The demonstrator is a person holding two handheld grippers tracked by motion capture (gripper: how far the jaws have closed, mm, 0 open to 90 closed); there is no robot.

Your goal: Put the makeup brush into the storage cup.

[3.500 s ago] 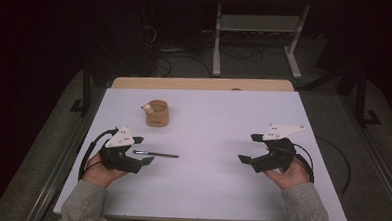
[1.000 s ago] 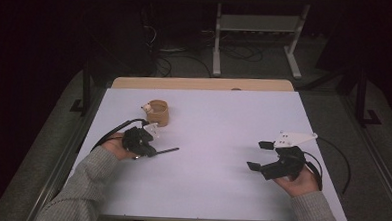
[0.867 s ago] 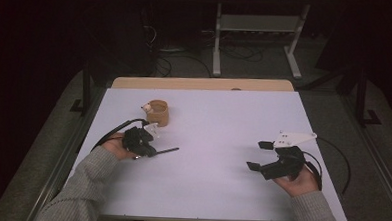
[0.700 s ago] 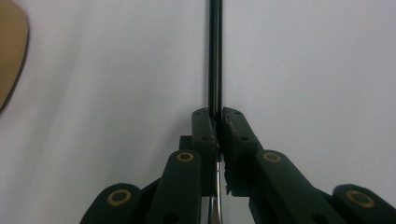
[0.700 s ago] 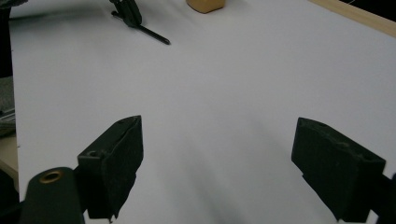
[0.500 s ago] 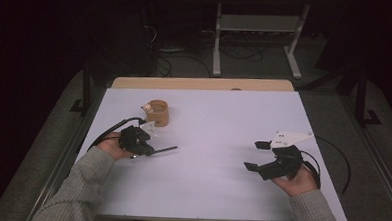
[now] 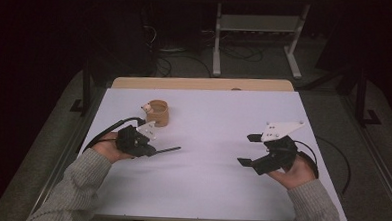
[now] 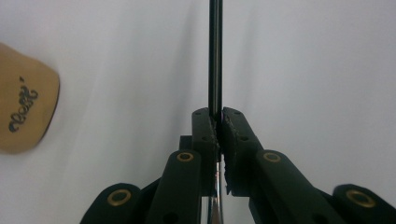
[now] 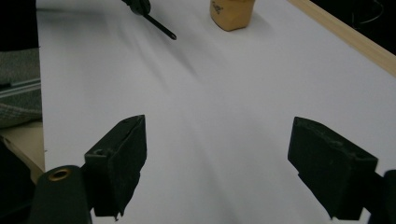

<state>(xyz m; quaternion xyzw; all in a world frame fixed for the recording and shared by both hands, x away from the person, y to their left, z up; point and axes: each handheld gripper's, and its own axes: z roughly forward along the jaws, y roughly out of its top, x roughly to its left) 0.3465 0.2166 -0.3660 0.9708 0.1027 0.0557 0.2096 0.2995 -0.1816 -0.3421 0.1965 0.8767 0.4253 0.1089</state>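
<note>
Toward the tabletop's left edge, the left hand-held gripper pinches the pen by its end, ready for the cup, while the right hand-held gripper waits wide.

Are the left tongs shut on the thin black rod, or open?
Shut on it. In the left gripper view the left tongs pinch the black rod with no gap, and the rod sticks out ahead.
</note>
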